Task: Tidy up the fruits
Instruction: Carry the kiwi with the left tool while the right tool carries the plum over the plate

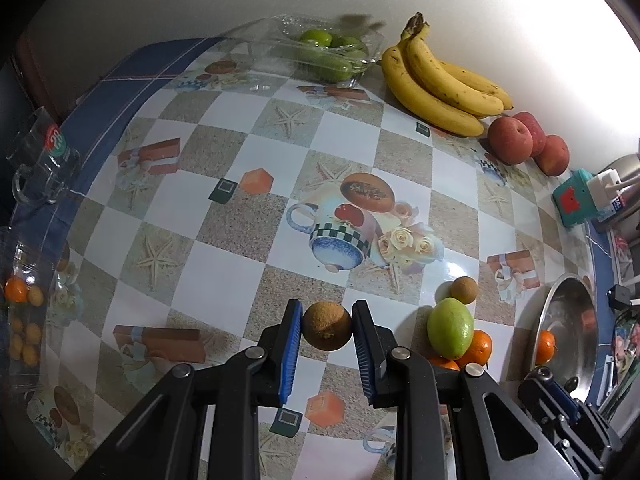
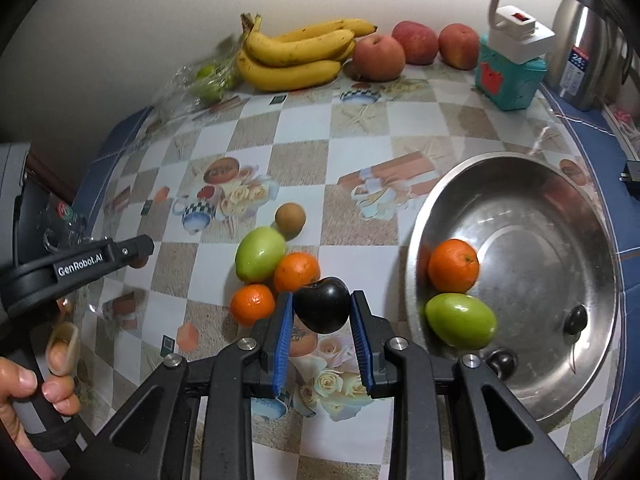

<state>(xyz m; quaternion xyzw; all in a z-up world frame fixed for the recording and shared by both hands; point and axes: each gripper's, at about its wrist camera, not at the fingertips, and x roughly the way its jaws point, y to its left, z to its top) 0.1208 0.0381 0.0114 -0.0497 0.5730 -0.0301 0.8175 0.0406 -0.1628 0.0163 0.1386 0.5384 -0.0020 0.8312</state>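
- The left gripper point(image 1: 327, 326) has its fingers clamped on a small brown fruit point(image 1: 327, 326), held clear above the counter point(image 1: 224, 300).
- The right gripper point(image 2: 322, 311) has its fingers clamped on a dark plum-like fruit point(image 2: 322, 305), also off the counter, just left of the steel bowl point(image 2: 576, 208).
- Judged step: both fruits are picked and in carry, mid-sort.
- The bowl already holds an orange point(image 2: 453, 266), a green fruit point(image 2: 460, 321) and two small dark fruits.
- Next, likely: the dark fruit goes right over the bowl's rim and is let go low.
- Loose fruit remains in a cluster left of the bowl; where the brown fruit belongs I cannot tell.
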